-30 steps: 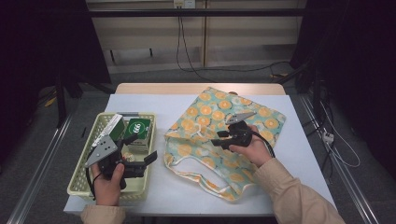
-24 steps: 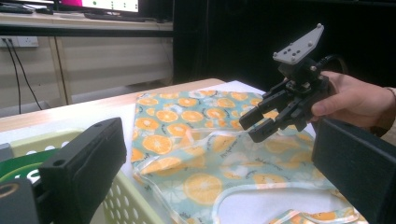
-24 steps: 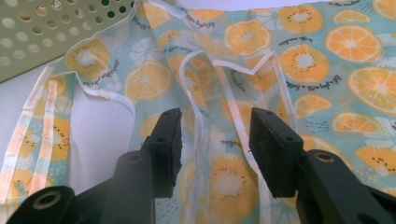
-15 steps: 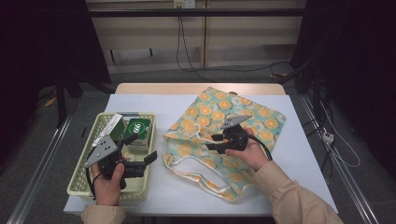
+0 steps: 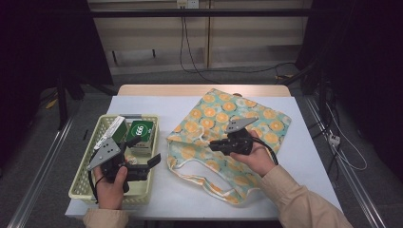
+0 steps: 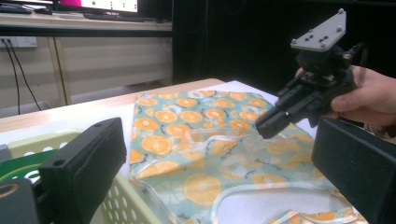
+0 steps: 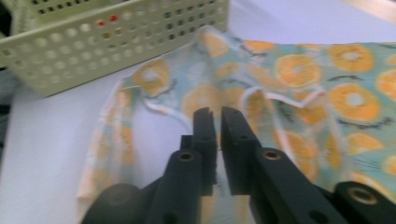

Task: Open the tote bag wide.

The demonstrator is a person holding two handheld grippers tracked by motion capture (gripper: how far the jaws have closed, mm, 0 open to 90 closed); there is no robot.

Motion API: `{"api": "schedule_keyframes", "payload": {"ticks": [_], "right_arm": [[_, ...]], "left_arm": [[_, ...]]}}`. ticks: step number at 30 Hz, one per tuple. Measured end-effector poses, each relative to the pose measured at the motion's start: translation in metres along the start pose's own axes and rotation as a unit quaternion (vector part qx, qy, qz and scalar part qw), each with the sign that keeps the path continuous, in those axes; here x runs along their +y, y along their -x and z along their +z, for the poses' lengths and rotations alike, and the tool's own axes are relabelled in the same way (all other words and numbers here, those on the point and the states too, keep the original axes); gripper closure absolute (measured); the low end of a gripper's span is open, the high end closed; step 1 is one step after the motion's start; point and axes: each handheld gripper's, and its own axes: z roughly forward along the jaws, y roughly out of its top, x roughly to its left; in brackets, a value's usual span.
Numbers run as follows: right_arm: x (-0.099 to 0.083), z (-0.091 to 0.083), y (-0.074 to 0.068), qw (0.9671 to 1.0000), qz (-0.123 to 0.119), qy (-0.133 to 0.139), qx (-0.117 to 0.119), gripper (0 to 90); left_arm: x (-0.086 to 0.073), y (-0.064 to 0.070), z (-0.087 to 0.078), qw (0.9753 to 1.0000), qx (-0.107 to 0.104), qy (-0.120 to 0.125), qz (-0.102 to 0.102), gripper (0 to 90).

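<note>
While the orange-print tote bag (image 5: 228,137) lies flat across the white worktop (image 5: 304,156), spreading from the centre out toward two o'clock in the high view with its handles trailing down toward six, the right hand-held gripper (image 5: 213,144) hangs over its near-left part, held in the person's right hand (image 5: 256,156) and pointing toward nine o'clock. In the right gripper view its two black jaws stand almost together, only a thin slit between them, with their tips over the pale-edged mouth of the bag; I cannot tell whether any cloth is caught between them. In the left gripper view that same gripper shows at two o'clock, tilted down with its tips just over the bag's rim (image 6: 219,135). The left hand-held gripper (image 5: 154,160) sits at eight o'clock in the high view, gripped by the left hand (image 5: 111,183) above the near end of a pale yellow perforated basket (image 5: 81,190), its jaws set wide apart, holding nothing and aimed toward three o'clock at the bag. Inside the basket, toward its far end, lie a green box (image 5: 141,134) and, at its ten o'clock, a white-and-green packet (image 5: 111,130).
</note>
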Motion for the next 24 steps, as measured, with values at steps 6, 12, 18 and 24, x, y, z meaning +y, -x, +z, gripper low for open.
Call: {"api": "schedule_keyframes", "payload": {"ticks": [6, 12, 18, 24], "right_arm": [[-0.01, 0.015, -0.003, 0.9993, -0.008, -0.036, 0.01, 88.2], [-0.031, 0.025, 0.011, 0.9978, 0.002, -0.06, -0.028, 73.1], [-0.039, 0.019, 0.026, 0.9962, 0.016, -0.063, -0.058, 61.7], [-0.051, 0.024, 0.028, 0.9947, 0.017, -0.082, -0.061, 57.0]], "left_arm": [[0.0, 0.0, 0.0, 1.0, 0.0, 0.0, 0.003, 2.9], [-0.001, -0.001, 0.0, 1.0, 0.0, -0.002, 0.001, 2.9], [0.0, 0.0, 0.001, 1.0, 0.0, -0.006, 0.004, 2.9], [-0.001, -0.001, 0.001, 1.0, -0.001, -0.007, 0.002, 2.9]]}}
